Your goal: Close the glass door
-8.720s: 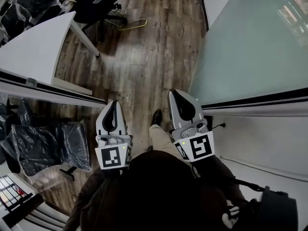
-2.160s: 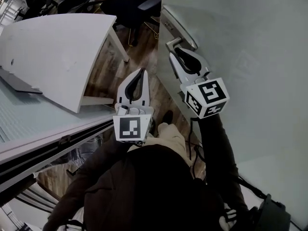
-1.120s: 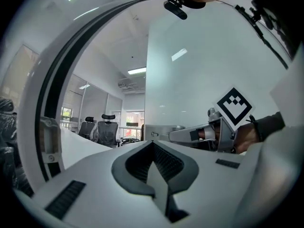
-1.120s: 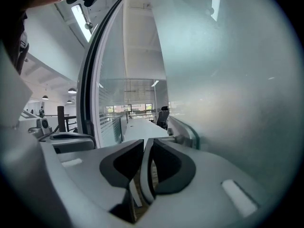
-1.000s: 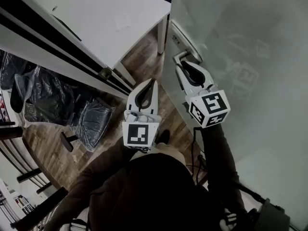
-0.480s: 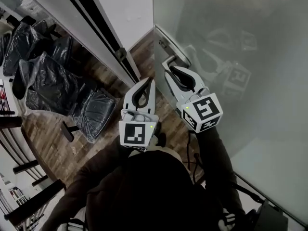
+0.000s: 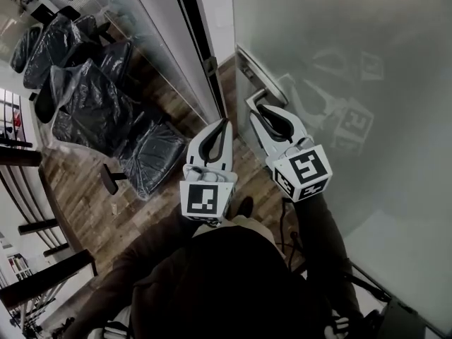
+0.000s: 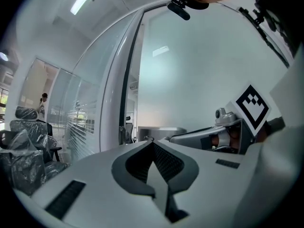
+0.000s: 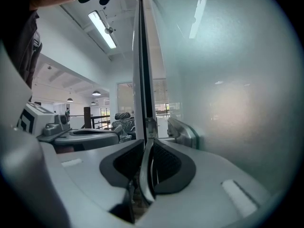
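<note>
Ahead, extended right claw (image 7: 260, 111) grips door handle (image 7: 253, 95)

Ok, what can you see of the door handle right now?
The door handle is a slim, curved lever, silver and metallic-looking, fixed to a silver plate near the edge of the frosted glass door. The lever sits between the jaws of the right gripper, which are closed on it from both sides. Nothing else touches it.
</note>
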A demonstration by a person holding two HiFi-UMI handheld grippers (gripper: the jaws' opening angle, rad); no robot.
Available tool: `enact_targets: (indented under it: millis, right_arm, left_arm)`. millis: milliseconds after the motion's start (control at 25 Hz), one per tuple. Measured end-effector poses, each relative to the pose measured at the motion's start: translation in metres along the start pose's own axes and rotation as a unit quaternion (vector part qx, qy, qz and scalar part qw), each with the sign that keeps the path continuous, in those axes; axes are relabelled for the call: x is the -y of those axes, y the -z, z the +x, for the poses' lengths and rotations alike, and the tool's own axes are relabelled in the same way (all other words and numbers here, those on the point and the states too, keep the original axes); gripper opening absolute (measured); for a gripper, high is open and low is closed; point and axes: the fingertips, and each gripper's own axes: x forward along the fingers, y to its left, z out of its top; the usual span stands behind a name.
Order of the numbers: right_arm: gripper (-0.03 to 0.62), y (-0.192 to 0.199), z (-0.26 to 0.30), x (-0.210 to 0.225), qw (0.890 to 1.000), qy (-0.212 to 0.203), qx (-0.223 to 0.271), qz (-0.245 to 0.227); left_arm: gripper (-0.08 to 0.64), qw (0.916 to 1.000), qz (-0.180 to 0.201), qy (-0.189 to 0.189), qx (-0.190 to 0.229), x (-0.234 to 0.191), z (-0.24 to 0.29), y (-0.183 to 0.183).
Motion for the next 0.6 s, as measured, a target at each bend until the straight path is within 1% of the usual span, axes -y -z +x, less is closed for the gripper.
enact_targets:
  millis: [80, 200, 320, 600]
  right_arm:
    - [0.064, 0.001, 0.003, -0.007, 1.0, -0.003, 0.0, 0.0]
    - [0.064, 0.01, -0.002, -0.018, 1.0, -0.004, -0.003, -0.002]
    - [0.064, 0.009, -0.003, -0.026, 1.0, -0.008, -0.001, -0.003]
    - [0.064, 0.007, -0.003, -0.029, 1.0, -0.013, -0.001, -0.002]
  left_arm:
    - [-0.003, 1.0, -0.003, 0.001, 0.002, -0.005, -0.003, 0.002]
    - [-0.003, 0.9999, -0.005, 0.01, 0.005, -0.001, -0.013, 0.006]
    - [-0.003, 0.9999, -0.005, 0.008, 0.011, -0.004, -0.017, 0.004]
    - [-0.005, 0.9997, -0.003, 0.018, 0.015, 0.004, -0.014, -0.007]
